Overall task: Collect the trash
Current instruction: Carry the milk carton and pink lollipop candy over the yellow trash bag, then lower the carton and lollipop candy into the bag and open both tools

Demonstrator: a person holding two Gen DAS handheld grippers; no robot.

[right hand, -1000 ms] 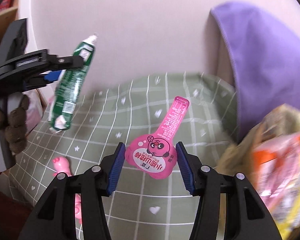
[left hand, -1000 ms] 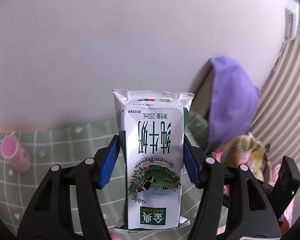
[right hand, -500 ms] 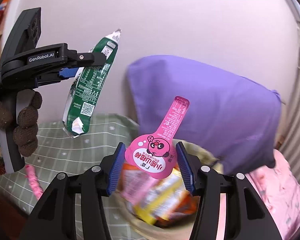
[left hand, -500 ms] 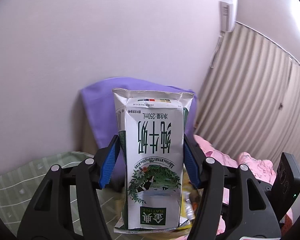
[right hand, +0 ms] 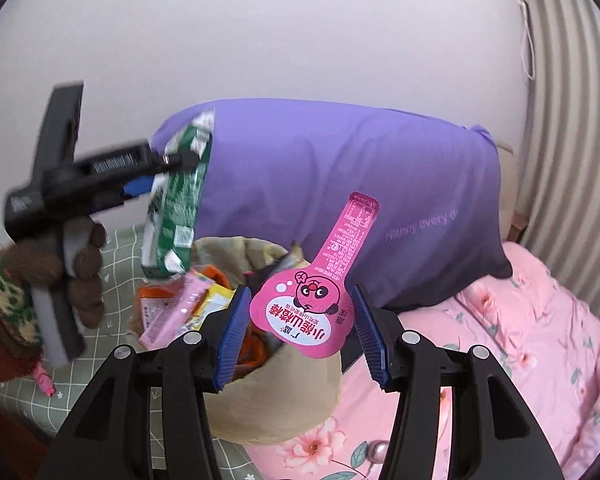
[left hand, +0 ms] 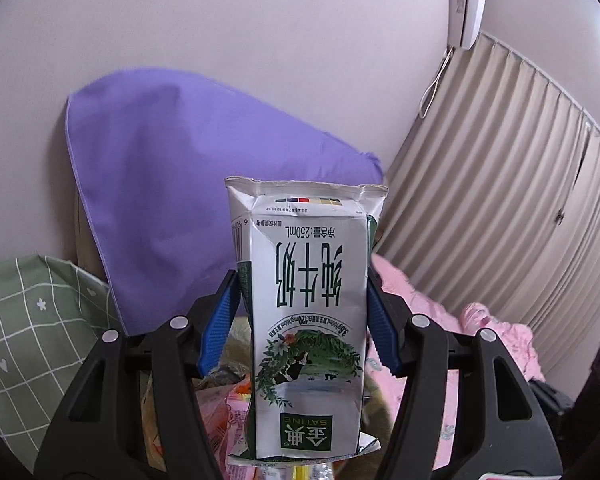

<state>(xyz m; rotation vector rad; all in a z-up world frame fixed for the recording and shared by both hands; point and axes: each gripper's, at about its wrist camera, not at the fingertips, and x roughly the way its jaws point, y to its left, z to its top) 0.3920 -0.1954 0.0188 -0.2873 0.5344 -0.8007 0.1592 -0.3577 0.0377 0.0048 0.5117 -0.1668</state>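
We count one milk carton (left hand: 306, 320), one pink lid (right hand: 306, 312) and one tan bag (right hand: 276, 396) stuffed with wrappers. Our left gripper (left hand: 302, 324) has its fingers pressed on the carton's sides; our right gripper (right hand: 298, 332) pinches the lid, directly above the bag. Since a half-second ago the carton has swung toward 9 o'clock over the bag, the purple pillow (right hand: 340, 184) behind.

Left tongs (left hand: 302, 320) and right tongs (right hand: 300, 334) both clamped, raised, side by side.
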